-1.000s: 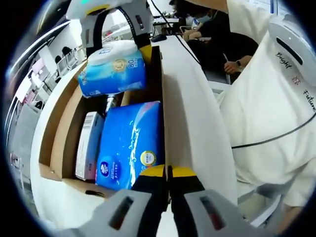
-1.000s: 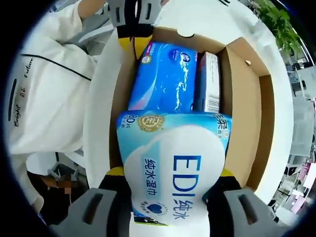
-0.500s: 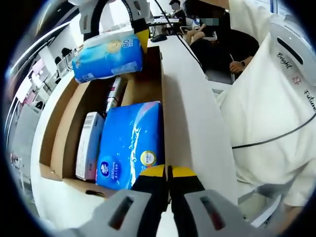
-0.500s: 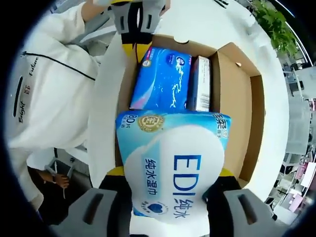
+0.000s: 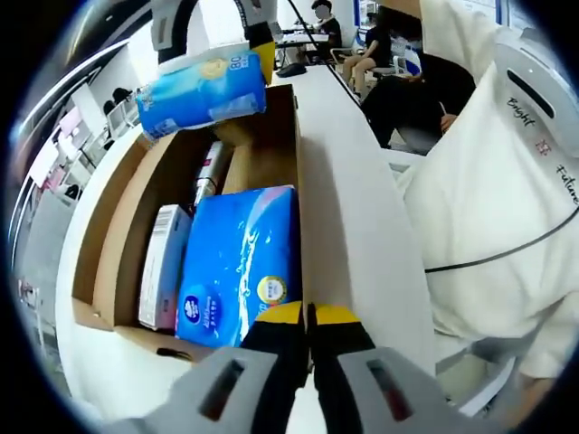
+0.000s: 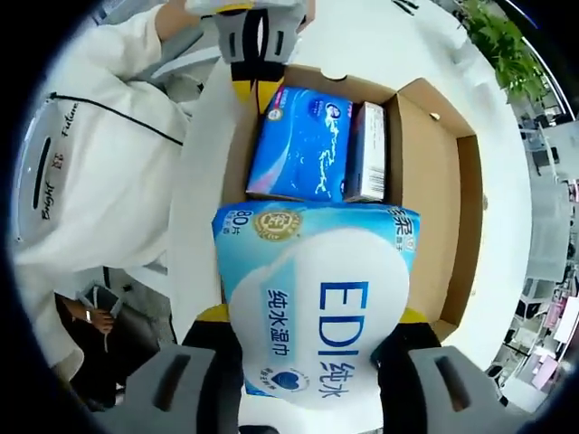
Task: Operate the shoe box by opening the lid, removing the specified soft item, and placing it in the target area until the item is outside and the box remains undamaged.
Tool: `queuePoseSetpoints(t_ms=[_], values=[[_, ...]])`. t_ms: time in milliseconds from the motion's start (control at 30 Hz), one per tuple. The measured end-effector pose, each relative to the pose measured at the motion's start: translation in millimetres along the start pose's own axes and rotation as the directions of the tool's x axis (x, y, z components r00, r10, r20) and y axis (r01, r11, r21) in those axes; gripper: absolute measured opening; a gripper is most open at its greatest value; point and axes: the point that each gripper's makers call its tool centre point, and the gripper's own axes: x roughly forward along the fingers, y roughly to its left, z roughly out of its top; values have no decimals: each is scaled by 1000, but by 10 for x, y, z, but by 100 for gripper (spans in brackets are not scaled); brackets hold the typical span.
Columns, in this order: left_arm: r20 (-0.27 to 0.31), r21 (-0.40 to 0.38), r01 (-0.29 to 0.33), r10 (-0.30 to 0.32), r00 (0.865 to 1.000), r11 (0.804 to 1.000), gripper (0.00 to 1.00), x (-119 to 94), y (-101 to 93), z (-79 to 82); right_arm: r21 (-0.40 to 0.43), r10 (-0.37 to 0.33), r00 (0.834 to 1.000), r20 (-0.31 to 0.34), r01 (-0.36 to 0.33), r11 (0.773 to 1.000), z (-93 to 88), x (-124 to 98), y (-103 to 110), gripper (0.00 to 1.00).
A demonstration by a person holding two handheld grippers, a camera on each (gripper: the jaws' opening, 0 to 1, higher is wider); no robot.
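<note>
Two tongs: right tongs [image 6: 312, 330] grip the wipes pack [image 6: 317, 312], lifted higher above the box [image 5: 271, 145]; left tongs [image 5: 308, 316] stay closed

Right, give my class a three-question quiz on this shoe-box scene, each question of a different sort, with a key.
1. True or false: the right tongs grip the wet-wipes pack.
2. Which item lies beside the white carton in the shoe box? A) blue tissue pack B) a shoe C) a mug
3. Fill in: the left tongs, pressed against the box wall, are ____.

Key: 1 true; 2 A; 3 shut
</note>
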Motion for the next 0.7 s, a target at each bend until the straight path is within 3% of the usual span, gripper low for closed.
queuePoseSetpoints(t_ms=[467, 700], values=[[1, 1, -3, 3, 1000, 1000, 1, 4, 2, 5, 29, -2, 999, -41, 3, 1000, -263, -134, 5, 58], [0, -1, 0, 0, 1000, 1000, 1, 6, 3, 5, 30, -18, 1000, 16, 18, 999, -321, -190, 12, 58]])
